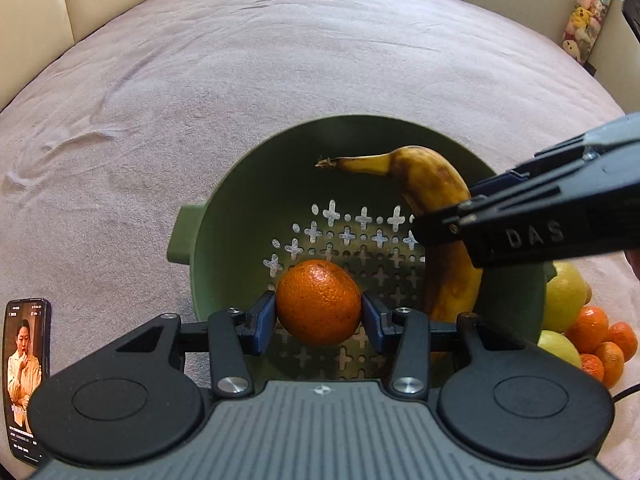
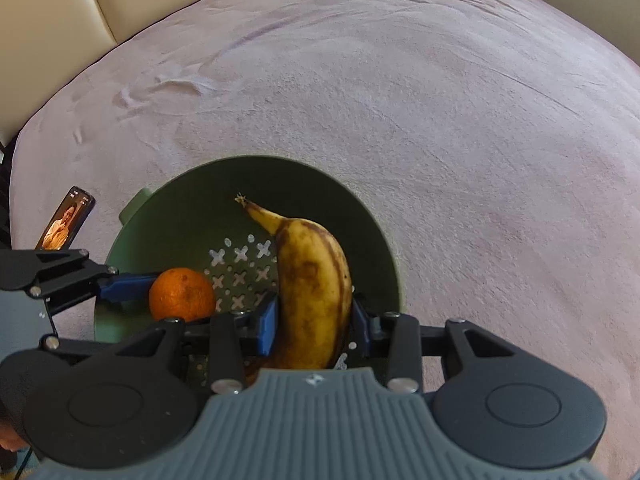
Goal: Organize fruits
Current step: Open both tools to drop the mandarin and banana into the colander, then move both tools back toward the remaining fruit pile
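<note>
A green colander [image 1: 240,184] [image 2: 168,208] stands on the mauve bedspread. My left gripper [image 1: 319,318] is shut on an orange mandarin [image 1: 319,302] and holds it inside the colander; the mandarin also shows in the right wrist view [image 2: 182,294]. My right gripper [image 2: 314,316] is shut on a spotted yellow banana [image 2: 316,292] and holds it inside the colander, stem pointing away. In the left wrist view the banana [image 1: 424,176] is gripped by the right gripper's fingers [image 1: 440,224], coming in from the right.
Right of the colander lie yellow-green fruits [image 1: 564,296] and several mandarins [image 1: 600,332]. A phone [image 1: 26,376] [image 2: 66,220] with a lit screen lies left of the colander. A padded headboard [image 1: 60,0] runs along the far left. Plush toys [image 1: 586,20] hang at the far right.
</note>
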Motion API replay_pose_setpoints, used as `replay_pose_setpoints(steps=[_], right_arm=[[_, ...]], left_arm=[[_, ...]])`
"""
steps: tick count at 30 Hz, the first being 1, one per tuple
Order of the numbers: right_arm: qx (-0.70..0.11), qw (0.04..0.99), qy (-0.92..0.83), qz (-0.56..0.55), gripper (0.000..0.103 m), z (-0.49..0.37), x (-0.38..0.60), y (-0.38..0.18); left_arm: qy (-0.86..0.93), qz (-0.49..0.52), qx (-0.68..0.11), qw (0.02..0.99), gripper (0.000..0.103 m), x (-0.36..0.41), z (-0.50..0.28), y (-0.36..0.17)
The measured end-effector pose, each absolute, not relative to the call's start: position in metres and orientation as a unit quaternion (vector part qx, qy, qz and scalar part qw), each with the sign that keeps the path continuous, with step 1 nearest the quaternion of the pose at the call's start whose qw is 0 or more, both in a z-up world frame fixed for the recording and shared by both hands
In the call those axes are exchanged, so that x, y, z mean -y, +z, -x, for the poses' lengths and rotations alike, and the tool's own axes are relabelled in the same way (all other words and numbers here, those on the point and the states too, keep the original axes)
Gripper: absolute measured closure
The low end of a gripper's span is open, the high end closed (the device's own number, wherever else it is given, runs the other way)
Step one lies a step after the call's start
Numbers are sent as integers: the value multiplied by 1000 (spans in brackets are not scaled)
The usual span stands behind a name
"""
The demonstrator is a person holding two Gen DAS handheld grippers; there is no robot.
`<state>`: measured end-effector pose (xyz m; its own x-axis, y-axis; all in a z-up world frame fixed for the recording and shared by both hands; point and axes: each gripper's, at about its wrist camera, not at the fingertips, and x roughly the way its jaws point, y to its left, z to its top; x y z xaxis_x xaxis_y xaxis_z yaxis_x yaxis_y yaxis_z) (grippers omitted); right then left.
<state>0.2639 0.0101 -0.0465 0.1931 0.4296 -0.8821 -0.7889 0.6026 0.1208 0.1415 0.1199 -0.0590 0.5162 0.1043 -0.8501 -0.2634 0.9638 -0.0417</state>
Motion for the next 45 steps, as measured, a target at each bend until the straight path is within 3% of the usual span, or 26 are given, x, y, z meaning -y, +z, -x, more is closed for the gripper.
replay_pose_setpoints(steps=[16,24,35,45], right_arm=[[-448,773,382,235,64,-250,-37,-65],[-444,791,364,210,63,-244,-23,-51],[-435,826,327,147,48,-226,13,-16],[-438,846,282,108,47,-208,51,-4]], left_arm=[[103,33,-481,870,52,-107,-149,-65],[97,42,-483,869,52,-107,-148,-63],[99,-1,-501,860,51,-94,-149,-70],[104,-24,-504,857,42,-88,-145,-74]])
